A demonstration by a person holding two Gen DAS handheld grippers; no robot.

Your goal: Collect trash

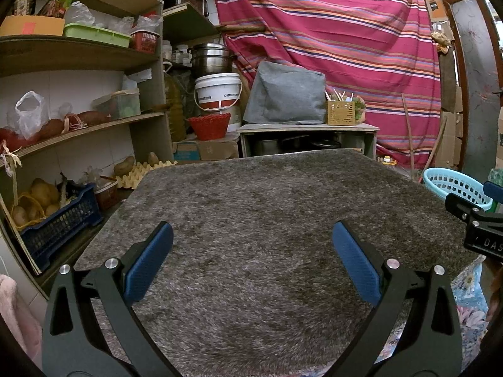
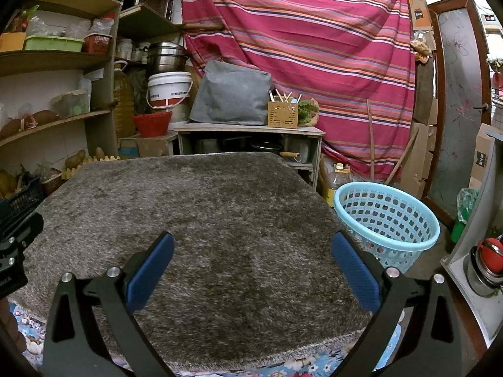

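My left gripper (image 1: 252, 235) is open and empty, low over the near part of a table covered with a shaggy grey-brown rug (image 1: 267, 207). My right gripper (image 2: 253, 245) is open and empty over the same rug (image 2: 204, 207). A light blue perforated basket (image 2: 388, 220) stands on the floor just right of the table; its rim also shows in the left wrist view (image 1: 452, 185). I see no loose trash on the rug in either view. The right gripper's body shows at the right edge of the left wrist view (image 1: 478, 223).
Wooden shelves (image 1: 78, 125) with bags, boxes and potatoes line the left. A low cabinet (image 1: 308, 135) with a grey cover and a utensil box stands behind the table. A striped red cloth (image 2: 314, 47) hangs at the back. Cardboard boxes and a door are on the right.
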